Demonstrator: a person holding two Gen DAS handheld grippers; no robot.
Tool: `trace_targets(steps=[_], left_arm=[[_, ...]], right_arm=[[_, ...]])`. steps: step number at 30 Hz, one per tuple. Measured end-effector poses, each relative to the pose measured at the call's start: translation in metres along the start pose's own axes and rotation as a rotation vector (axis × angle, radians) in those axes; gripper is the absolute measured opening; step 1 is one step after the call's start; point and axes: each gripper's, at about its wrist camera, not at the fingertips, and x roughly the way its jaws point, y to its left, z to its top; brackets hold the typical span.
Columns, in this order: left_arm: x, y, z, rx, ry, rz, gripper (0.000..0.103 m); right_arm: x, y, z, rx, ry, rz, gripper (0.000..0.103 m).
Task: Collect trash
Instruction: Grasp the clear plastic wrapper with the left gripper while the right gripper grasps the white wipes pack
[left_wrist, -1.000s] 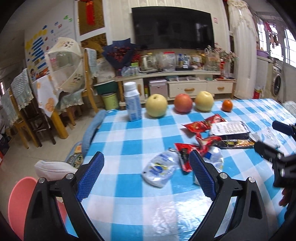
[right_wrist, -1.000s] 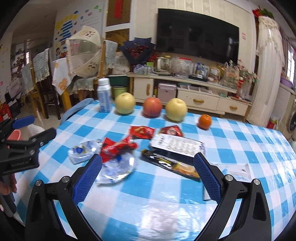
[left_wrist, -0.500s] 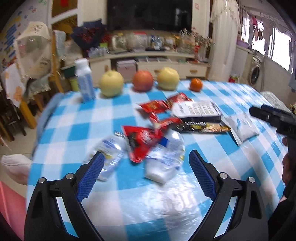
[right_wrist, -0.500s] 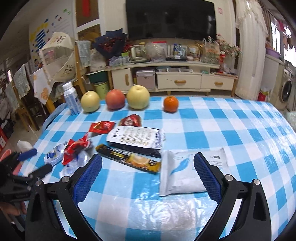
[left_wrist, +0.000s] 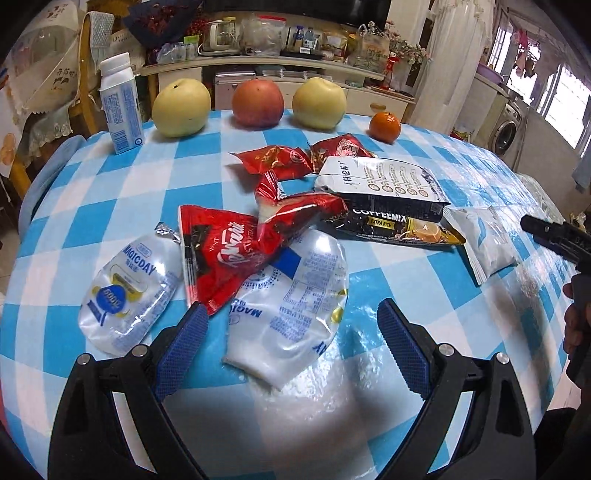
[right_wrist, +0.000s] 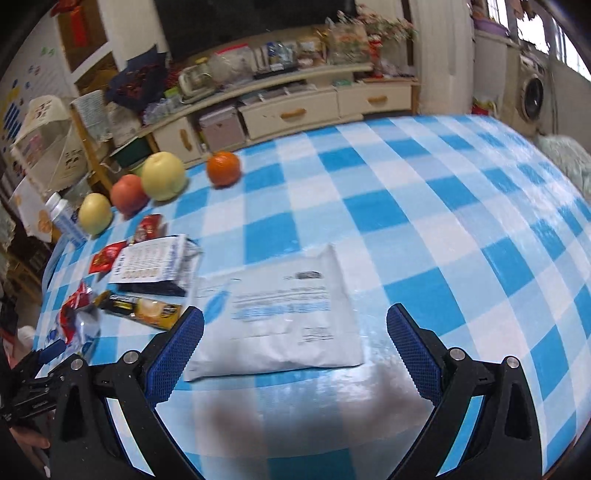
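Observation:
Wrappers litter the blue-checked table (left_wrist: 110, 206). My left gripper (left_wrist: 291, 343) is open low over a clear plastic pouch (left_wrist: 291, 306), whose near end lies between the fingers. A red wrapper (left_wrist: 221, 254) overlaps that pouch, and a second clear pouch (left_wrist: 125, 291) lies to its left. Behind are a white printed bag (left_wrist: 380, 181), a black coffee-mix sachet (left_wrist: 399, 229) and small red packets (left_wrist: 273, 158). My right gripper (right_wrist: 295, 350) is open just above a flat white mailer bag (right_wrist: 284, 314). The white printed bag (right_wrist: 151, 262) and the sachet (right_wrist: 144, 306) lie to the mailer's left.
Two yellow pears (left_wrist: 181, 107), a red apple (left_wrist: 258, 103), an orange (left_wrist: 385, 127) and a white carton (left_wrist: 120, 107) line the table's far edge. A TV cabinet (right_wrist: 288, 107) stands beyond. The checked cloth (right_wrist: 443, 206) stretches right of the mailer. The right gripper (left_wrist: 554, 240) shows at the left view's right edge.
Both grippers have dropped closer to the table. The left one has come over the clear pouch; the right one has swung rightward onto the white mailer. Both stayed open.

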Motion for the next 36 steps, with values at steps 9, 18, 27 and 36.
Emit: trace_targets(steps=[9,18,27,36], left_arm=[[0.012,-0.006,0.004,-0.001,0.018,-0.024,0.093],[0.015,-0.021,0.004,0.045,0.025,-0.072,0.093],[0.015,-0.031,-0.002,0.117,0.025,-0.027,0.093],[0.018,-0.016,0.007,0.079,0.017,-0.002,0.093]], right_arm=[[0.031,0.021,-0.010,-0.077,0.140,0.104,0.098],[0.016,0.083,-0.043,-0.254,0.258,0.400,0.098],[-0.014,0.107,-0.036,-0.438,0.044,0.299,0.098],[0.034,0.070,-0.006,-0.292,0.081,0.210,0.098]])
